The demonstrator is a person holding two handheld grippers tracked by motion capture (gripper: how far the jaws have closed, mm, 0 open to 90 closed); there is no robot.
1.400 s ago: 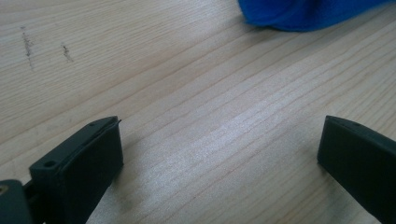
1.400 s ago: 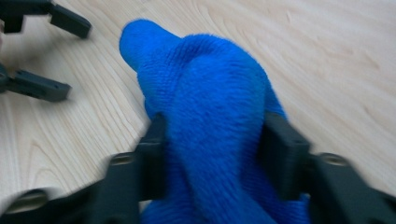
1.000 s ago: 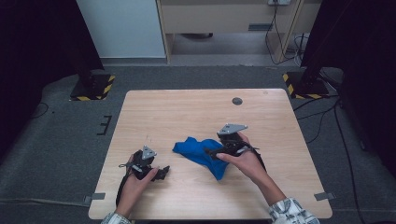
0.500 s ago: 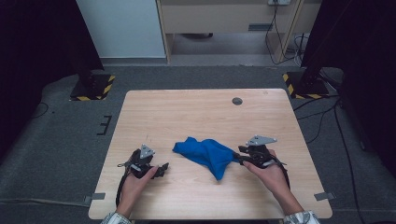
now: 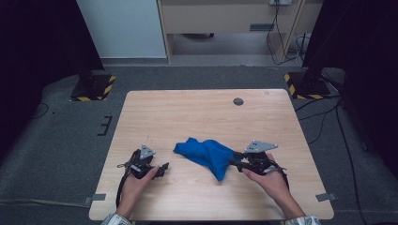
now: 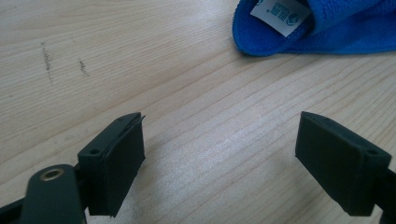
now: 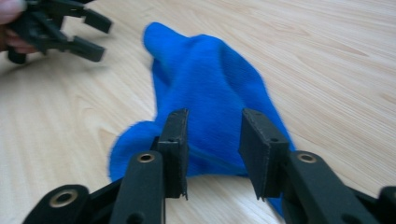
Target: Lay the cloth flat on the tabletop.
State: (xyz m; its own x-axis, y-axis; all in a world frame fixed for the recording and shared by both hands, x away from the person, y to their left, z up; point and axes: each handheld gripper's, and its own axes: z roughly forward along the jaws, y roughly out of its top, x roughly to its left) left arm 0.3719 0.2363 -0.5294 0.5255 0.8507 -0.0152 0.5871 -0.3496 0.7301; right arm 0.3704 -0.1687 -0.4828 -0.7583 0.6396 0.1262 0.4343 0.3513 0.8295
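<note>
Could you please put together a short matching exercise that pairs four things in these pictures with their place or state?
Things:
1. left gripper
2. right gripper
3. blue cloth
4. white label

Places or states:
A. crumpled in a heap on the table, between the two grippers
B. jaws wide apart over bare wood, short of the cloth
C. sewn at the cloth's edge, seen in the left gripper view
D. jaws partly closed, having just been closing, at the cloth's near edge with blue fabric showing between them

Pairs: 1-B, 2-D, 3-A, 4-C
</note>
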